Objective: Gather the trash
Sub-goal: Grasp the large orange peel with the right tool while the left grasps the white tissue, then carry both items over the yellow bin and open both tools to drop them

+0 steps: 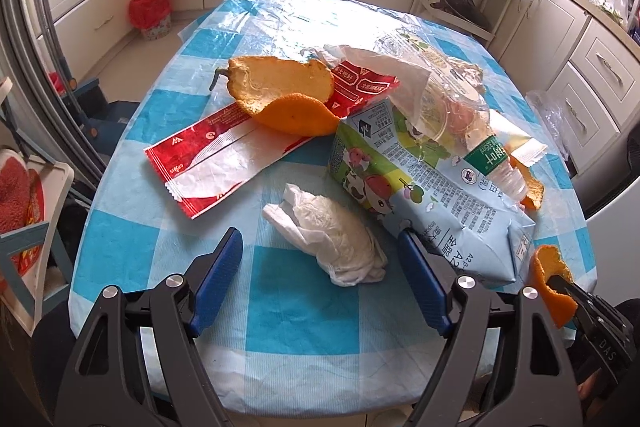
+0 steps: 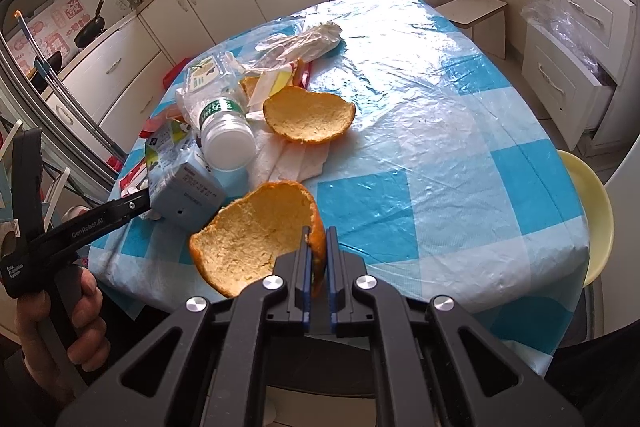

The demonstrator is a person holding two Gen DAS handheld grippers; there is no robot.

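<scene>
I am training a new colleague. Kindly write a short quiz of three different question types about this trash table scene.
1. True or false: the right gripper is shut on a piece of orange peel.
2. Multiple choice: what lies between the open fingers of the left gripper? A) the crumpled white tissue B) the red wrapper C) the plastic bottle
3. Fill in: the milk carton lies on a tablecloth with a blue and white ______ pattern.

Key: 1 true; 2 A; 3 checked.
</scene>
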